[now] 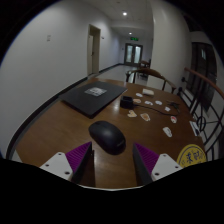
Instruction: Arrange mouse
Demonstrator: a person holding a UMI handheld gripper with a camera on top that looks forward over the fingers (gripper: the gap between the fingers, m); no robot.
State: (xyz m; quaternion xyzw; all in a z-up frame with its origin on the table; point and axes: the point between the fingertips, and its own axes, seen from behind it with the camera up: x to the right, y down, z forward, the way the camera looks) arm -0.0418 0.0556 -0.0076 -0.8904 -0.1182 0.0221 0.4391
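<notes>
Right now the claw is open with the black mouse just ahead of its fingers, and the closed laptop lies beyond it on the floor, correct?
Not quite. The gripper view shows the closed laptop lying on the wooden table, not the floor. The rest holds: the claw is open, with the black mouse just ahead of its fingers.

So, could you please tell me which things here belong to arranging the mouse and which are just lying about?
Job: mouse, just ahead of the open gripper.
Lying about: closed laptop, scattered white cards, yellow round sticker.
</notes>
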